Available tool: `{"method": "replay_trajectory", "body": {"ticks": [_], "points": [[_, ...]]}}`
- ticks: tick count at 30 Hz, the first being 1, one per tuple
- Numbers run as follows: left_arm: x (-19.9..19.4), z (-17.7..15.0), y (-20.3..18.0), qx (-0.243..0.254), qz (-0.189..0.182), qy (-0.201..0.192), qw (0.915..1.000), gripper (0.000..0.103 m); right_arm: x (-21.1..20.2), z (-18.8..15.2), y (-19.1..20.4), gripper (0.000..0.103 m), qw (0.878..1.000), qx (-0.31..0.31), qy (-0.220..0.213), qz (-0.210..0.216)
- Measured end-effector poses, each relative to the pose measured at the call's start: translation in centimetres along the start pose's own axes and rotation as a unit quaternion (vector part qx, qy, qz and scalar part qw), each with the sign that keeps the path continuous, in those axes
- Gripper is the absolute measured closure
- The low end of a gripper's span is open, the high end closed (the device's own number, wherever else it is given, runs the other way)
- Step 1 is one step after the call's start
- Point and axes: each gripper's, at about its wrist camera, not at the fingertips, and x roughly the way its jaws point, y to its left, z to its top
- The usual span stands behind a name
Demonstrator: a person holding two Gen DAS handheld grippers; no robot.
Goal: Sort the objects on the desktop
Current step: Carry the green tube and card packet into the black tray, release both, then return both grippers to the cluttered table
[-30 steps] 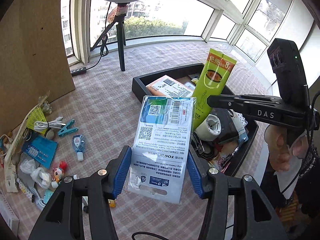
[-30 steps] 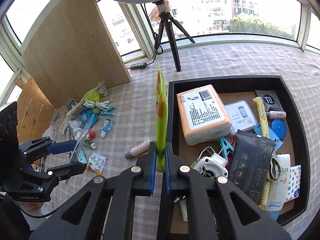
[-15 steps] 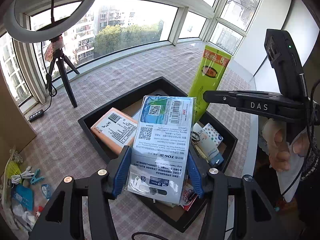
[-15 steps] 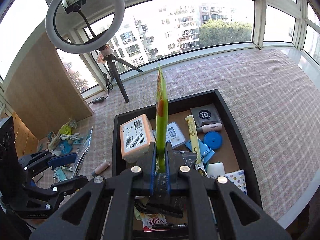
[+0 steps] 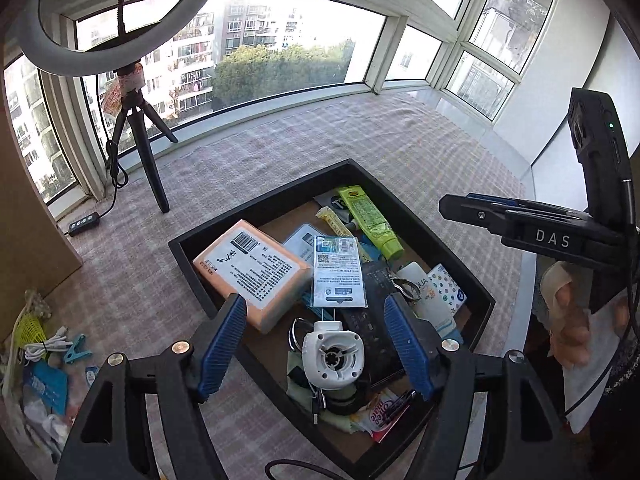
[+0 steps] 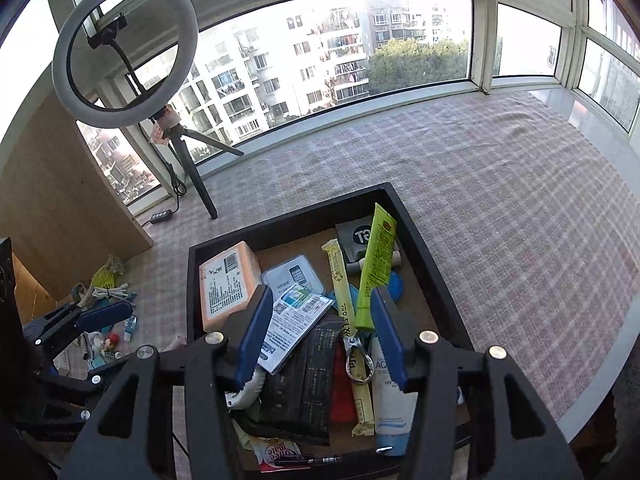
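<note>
Both grippers hung over the black tray (image 5: 280,196), and both had just let go. The left gripper (image 5: 316,344) had its jaws opening wide in that last instant, nothing between the blue pads; the white packet (image 5: 338,270) with its barcodes lay flat in the tray, ahead of the fingertips and between their lines, its near end over a black pouch (image 5: 372,320). Just left of it sat the orange pack (image 5: 252,268), and below it a white round gadget (image 5: 332,354).

The right gripper (image 6: 320,332) had also been opening, jaws apart and empty. The green tube (image 6: 374,268) lay in the tray, slanted, its cap end just inside the right pad and its flat end up toward the tray's far wall. From that view the white packet showed just inside the left pad, tilted across the pouch.

Off to the left on the checked cloth (image 6: 500,200), loose bits stayed scattered: a cable (image 5: 44,346), a blue clip (image 5: 76,354).
</note>
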Motion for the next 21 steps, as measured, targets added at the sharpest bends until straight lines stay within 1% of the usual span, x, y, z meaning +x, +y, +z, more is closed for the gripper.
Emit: {"method": "replay_trajectory", "body": {"ticks": [3,7,9,11,12,13,15,18,21], "points": [[-0.9,-0.9,1.7,-0.025,0.006,-0.001,0.9997,0.035,0.8,-0.3,1.1,0.053,1.0,-0.008,0.009,0.008],[-2.6,-3.0,4.6,-0.051,0.032,-0.003,0.9982,0.035,1.7,-1.3,3.4,0.053,0.999,-0.033,0.017,0.027],[-3.5,-4.5,6.4,-0.062,0.054,-0.001,0.9966,0.035,2.2,-1.9,4.8,0.053,0.998,-0.05,0.02,0.04],[-4.5,-6.5,8.8,-0.083,0.079,0.002,0.9934,0.035,2.6,-2.7,6.3,0.052,0.996,-0.068,0.019,0.058],[-5.0,-7.6,10.1,-0.097,0.087,0.004,0.9915,0.035,3.0,-3.1,7.3,0.049,0.994,-0.08,0.02,0.068],[-5.6,-8.9,11.6,-0.113,0.096,0.008,0.9889,0.035,3.3,-3.6,8.2,0.045,0.993,-0.093,0.023,0.076],[-6.7,-11.5,14.5,-0.147,0.119,0.015,0.9819,0.035,4.1,-4.6,10.4,0.043,0.988,-0.123,0.032,0.088],[-8.4,-15.8,19.0,-0.206,0.142,0.023,0.9678,0.036,5.2,-6.3,13.5,0.043,0.98,-0.171,0.049,0.089],[-10.1,-19.4,22.5,-0.258,0.165,0.027,0.9517,0.039,6.4,-7.7,16.2,0.043,0.972,-0.198,0.075,0.099]]}}
